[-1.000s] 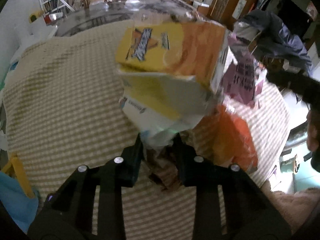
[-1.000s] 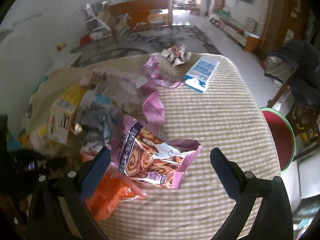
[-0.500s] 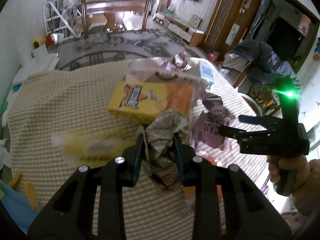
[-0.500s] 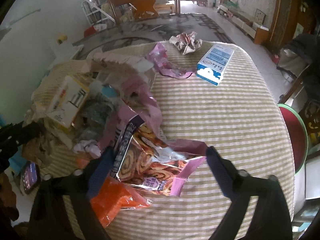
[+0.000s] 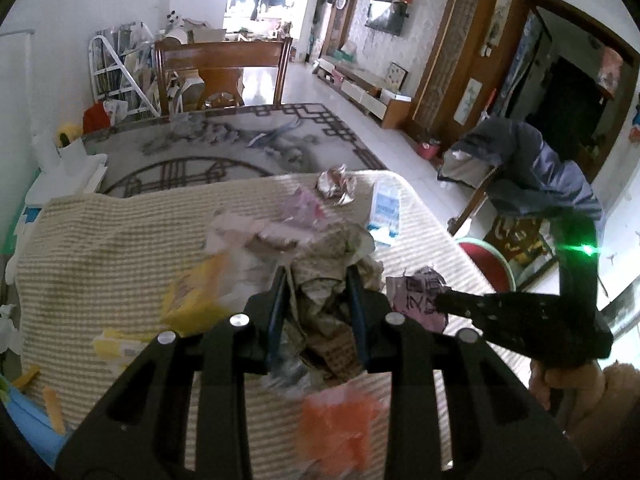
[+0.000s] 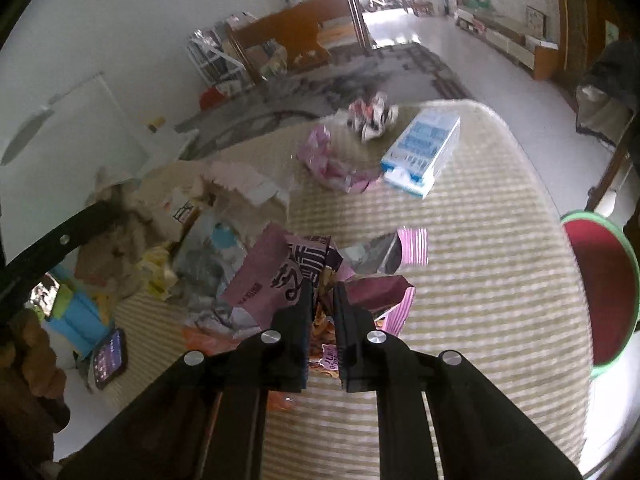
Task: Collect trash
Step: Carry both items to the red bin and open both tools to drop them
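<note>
Two tongs grip trash over the striped desk (image 6: pixel 480 280); left tongs (image 5: pixel 318 312) pinch a crumpled paper wad (image 5: pixel 324 300), seemingly for carrying off; right tongs (image 6: pixel 322 320) clamp the purple snack wrapper (image 6: pixel 280 276); blue carton (image 6: pixel 424 152) lies at one o'clock.

One blue-and-white carton (image 6: pixel 422 154), one crumpled foil wad (image 6: pixel 372 116), one yellow box (image 5: pixel 196 292), one red stool (image 6: pixel 600 292)

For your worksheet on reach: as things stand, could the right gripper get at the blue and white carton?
Probably not yet: the right gripper is shut on the purple snack bag. The path across the cloth to the blue and white carton looks free.
</note>
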Demonstrator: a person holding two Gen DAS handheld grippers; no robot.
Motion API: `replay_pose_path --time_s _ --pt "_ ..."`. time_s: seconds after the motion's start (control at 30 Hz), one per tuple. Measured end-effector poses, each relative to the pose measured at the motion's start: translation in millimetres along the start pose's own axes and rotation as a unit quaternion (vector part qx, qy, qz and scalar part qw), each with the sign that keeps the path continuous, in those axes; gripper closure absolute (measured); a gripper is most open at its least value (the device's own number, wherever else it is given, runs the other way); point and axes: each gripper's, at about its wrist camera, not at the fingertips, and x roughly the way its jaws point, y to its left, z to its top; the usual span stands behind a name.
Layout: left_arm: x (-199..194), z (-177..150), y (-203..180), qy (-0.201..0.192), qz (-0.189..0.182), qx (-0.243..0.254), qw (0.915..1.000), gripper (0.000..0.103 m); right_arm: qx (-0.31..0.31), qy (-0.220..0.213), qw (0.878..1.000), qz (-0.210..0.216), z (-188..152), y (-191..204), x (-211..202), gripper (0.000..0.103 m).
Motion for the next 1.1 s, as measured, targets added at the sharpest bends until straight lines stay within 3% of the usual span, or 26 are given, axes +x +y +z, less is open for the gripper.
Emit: replay_pose_path --time_s 0.17,0.37,0.57,0.77,0.8,0.83,0.9,1.1 --pt "18 17 -41 -0.005 -0.018 0.000 0.9998 0.075 0.028 -0.048 0.998 -0.012 18 -49 -41 0.093" --pt "63 30 -112 0.016 -0.075 0.020 0.9968 0.075 0.090 -0.089 0.990 -0.069 21 -138 -87 0.092" --pt "124 38 -198 0.063 -0.133 0.054 0.9877 0.075 0.185 -0.100 0.971 -0.111 4 -229 -112 0.092" --pt "171 43 -268 0.094 -0.177 0.089 0.9758 0.074 0.240 -0.117 0.956 -0.123 -10 -281 -130 0.089" --pt "178 44 -279 0.099 -0.183 0.096 0.9735 0.070 0.243 -0.119 0.955 -0.124 -10 -285 -132 0.082" --pt "179 45 -285 0.098 -0.183 0.099 0.9733 0.054 0.249 -0.123 0.952 -0.126 -10 -291 -134 0.077" --pt "185 46 -296 0.091 -0.175 0.105 0.9747 0.032 0.259 -0.132 0.949 -0.123 -11 -297 -137 0.053" --pt "182 46 -290 0.089 -0.166 0.103 0.9767 0.031 0.274 -0.141 0.944 -0.122 -7 -309 -139 0.050"
